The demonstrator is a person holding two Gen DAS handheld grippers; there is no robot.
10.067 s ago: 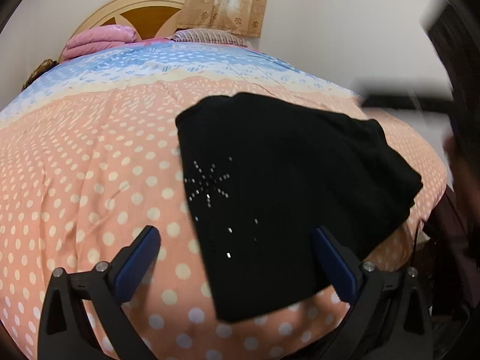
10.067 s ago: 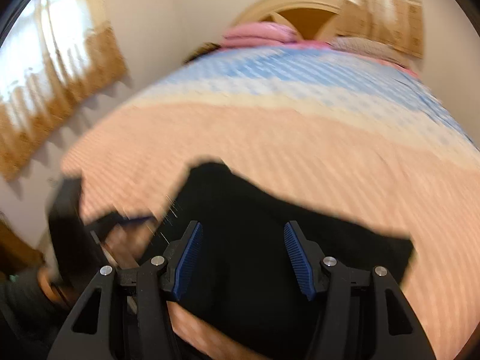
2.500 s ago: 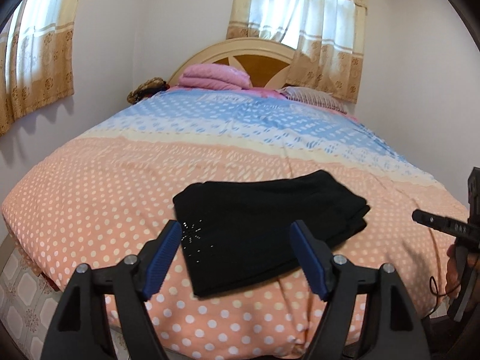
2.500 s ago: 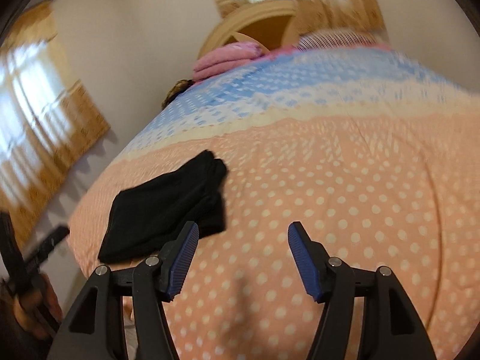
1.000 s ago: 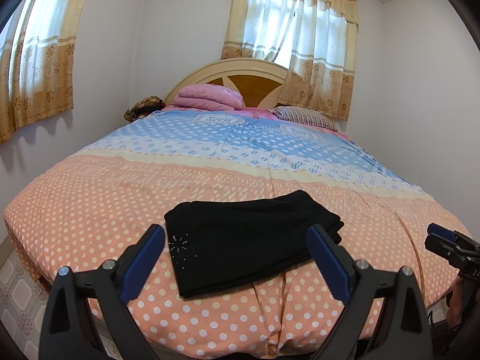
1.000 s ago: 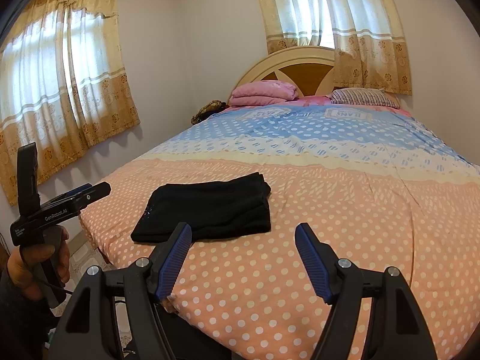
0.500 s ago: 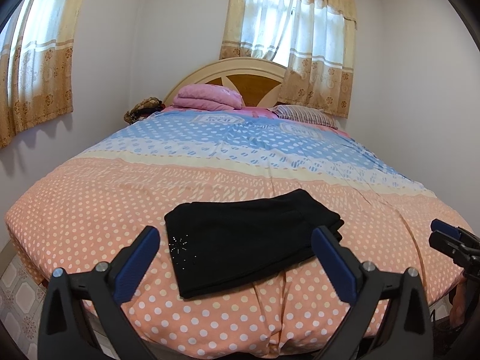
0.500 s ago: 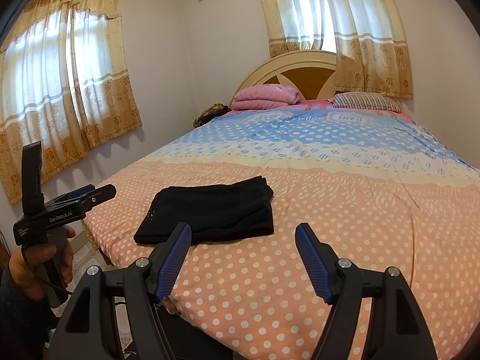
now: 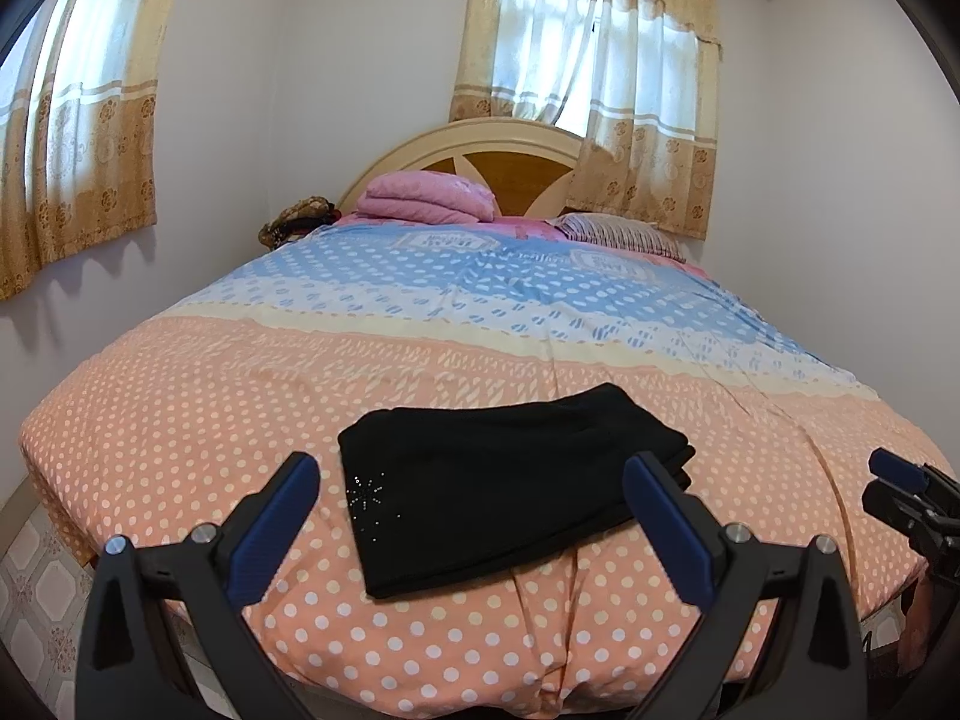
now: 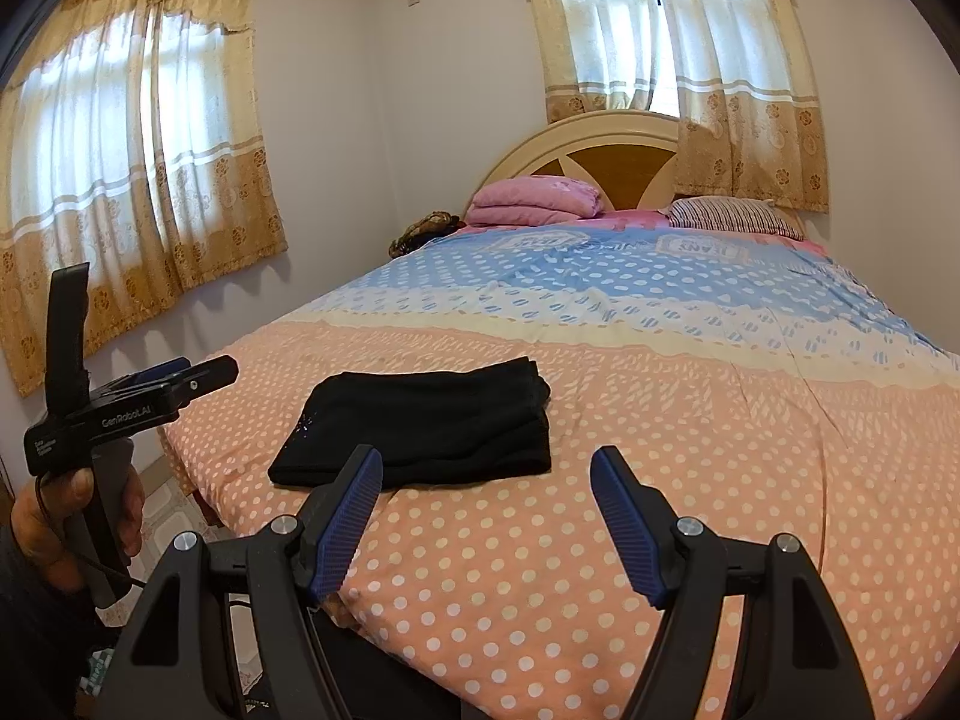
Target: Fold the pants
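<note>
The black pants (image 9: 510, 474) lie folded into a compact rectangle on the peach, white-dotted part of the bedspread (image 9: 180, 420), near the foot edge of the bed and apart from both grippers. A small cluster of sparkling studs (image 9: 367, 491) shows on the top layer near the left corner of the fold, and the stacked layers are visible along the right end. The left gripper (image 9: 471, 501) hangs back from the bed with its jaws spread as wide as they go; they have just been opening, with nothing between them, the pants only showing through the gap farther off. In the right wrist view this same gripper appears at the left edge, gripped by a hand (image 10: 72, 516) around its handle. The right gripper (image 10: 486, 495) is also held off the bed, its blue-padded jaws standing apart and empty, pointing at bare bedspread just right of the pants. At the head of the bed a folded pink blanket (image 10: 534, 198) and a striped pillow (image 10: 732, 216) rest against the arched wooden headboard (image 10: 606, 150), beneath a window with patterned curtains (image 10: 672, 60).
</note>
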